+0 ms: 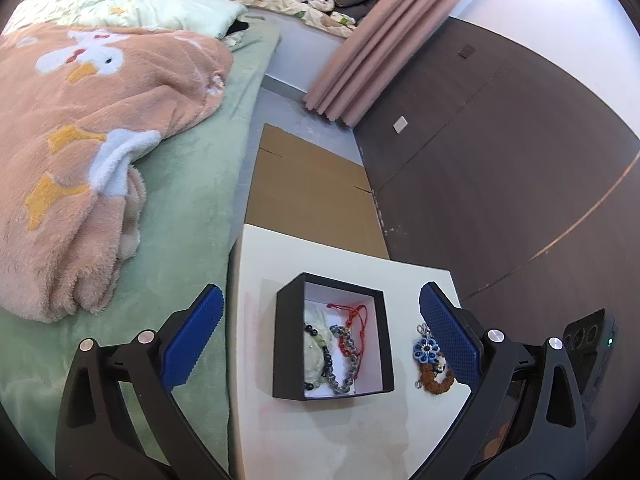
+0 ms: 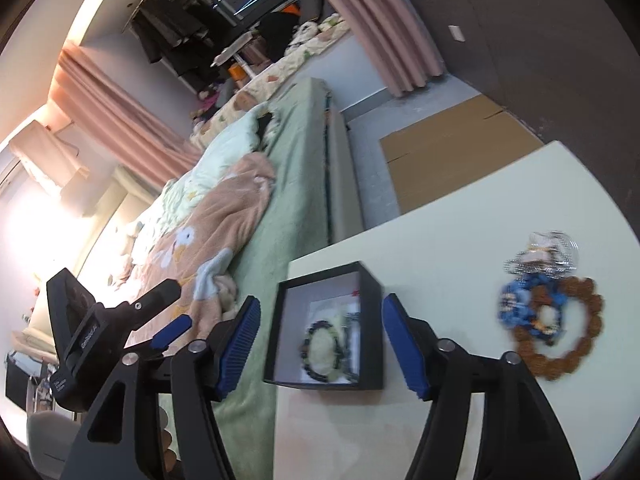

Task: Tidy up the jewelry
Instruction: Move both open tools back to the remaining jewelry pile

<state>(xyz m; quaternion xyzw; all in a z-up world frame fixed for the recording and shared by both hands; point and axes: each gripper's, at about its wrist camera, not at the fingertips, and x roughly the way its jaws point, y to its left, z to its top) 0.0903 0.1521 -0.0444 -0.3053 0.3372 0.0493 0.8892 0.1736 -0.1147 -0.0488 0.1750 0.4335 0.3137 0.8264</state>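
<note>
Box: a small black box (image 1: 334, 340) sits open on the white table (image 1: 352, 432), already holding a red cord bracelet (image 1: 352, 326) and dark bead bracelets (image 1: 320, 360).
Left out: a blue flower charm (image 1: 427, 350) and a brown bead ring (image 2: 556, 328) lie together on the table, just beside the box.
Left gripper (image 1: 320, 342): jaws spread wide, empty, straddling the box.
Right gripper (image 2: 320, 344): jaws apart, nothing between the pads.
Risk: the charm and ring look tangled, so pinching one could drag the other or nudge the light box toward the table edge by the bed (image 1: 192, 184).
</note>
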